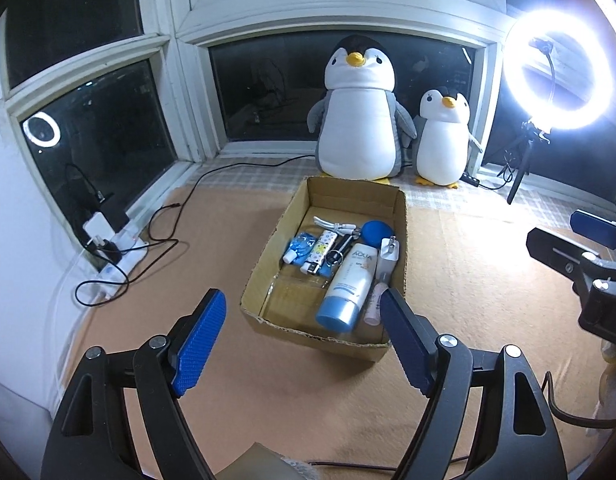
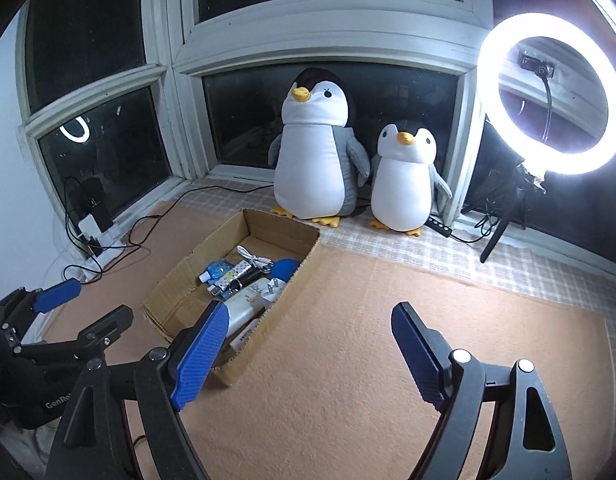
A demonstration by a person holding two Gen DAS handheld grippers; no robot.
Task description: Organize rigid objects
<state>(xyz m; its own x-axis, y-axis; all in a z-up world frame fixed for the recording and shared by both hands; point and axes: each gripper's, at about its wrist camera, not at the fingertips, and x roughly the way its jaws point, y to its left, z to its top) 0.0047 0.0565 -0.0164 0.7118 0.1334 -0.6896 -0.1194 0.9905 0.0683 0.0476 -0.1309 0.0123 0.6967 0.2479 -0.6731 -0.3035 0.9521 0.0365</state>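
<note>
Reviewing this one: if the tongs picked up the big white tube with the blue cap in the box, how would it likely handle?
The white tube looks smooth and glossy, so it may slip between pads. It is probably squeezable plastic, likely denting under a tight grip. Lying on its side among small items in the cardboard box, it might roll a little when nudged.

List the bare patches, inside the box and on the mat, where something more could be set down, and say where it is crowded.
Free: the box floor at its near left corner, and the mat right of the box up to the penguins. Crowded: the box's far and right parts, around the tube, and the mat's left edge with cables.
</note>
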